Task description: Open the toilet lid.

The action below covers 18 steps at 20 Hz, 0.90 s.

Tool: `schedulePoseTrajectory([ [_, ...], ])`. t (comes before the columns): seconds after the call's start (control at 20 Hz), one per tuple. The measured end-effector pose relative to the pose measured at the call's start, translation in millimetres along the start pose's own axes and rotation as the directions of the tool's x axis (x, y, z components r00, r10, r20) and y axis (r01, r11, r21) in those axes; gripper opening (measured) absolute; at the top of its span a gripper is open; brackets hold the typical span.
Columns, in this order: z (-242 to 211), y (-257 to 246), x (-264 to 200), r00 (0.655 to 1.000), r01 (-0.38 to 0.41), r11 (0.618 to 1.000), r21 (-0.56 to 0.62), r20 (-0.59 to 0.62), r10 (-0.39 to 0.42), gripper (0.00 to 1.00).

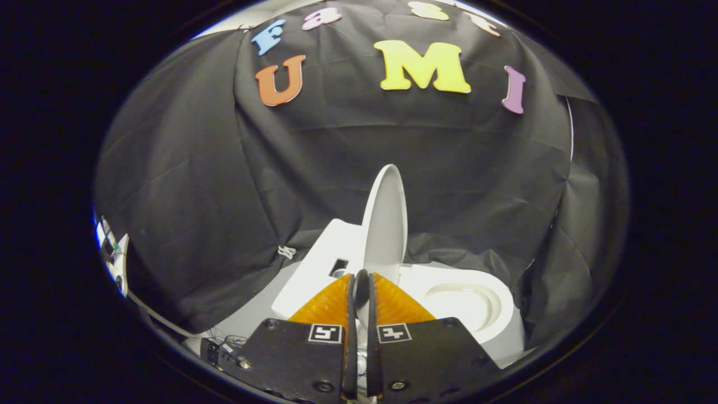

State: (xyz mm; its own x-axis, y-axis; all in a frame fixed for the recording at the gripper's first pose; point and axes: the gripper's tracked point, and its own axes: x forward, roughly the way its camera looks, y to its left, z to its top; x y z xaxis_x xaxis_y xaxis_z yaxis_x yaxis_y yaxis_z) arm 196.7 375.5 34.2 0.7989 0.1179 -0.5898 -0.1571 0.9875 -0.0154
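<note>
At centre frame the hand-held gripper (359,292) is clamped on the lower edge of the raised toilet lid (386,224), upright above the seat (468,306); releasing short of vertical risks it slamming down.

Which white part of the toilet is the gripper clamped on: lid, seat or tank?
The lid. It stands upright, its edge pinched between the gripper fingers; the seat lies flat beside them, and the tank sits behind, untouched.
</note>
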Motion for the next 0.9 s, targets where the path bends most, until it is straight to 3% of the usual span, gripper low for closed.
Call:
schedulePoseTrajectory([
  [0.4, -7, 53, 30, 0.999, 0.017, 0.994, -0.107, 0.029, -0.014, 0.10],
  [0.7, -7, 53, 31, 0.997, 0.072, 0.985, -0.157, 0.045, -0.066, 0.10],
  [0.8, -9, 51, 29, 0.997, 0.064, 0.986, -0.154, 0.053, -0.057, 0.16],
  [0.9, -19, 57, 25, 1.000, 0.008, 0.991, -0.132, 0.012, -0.006, 0.23],
])
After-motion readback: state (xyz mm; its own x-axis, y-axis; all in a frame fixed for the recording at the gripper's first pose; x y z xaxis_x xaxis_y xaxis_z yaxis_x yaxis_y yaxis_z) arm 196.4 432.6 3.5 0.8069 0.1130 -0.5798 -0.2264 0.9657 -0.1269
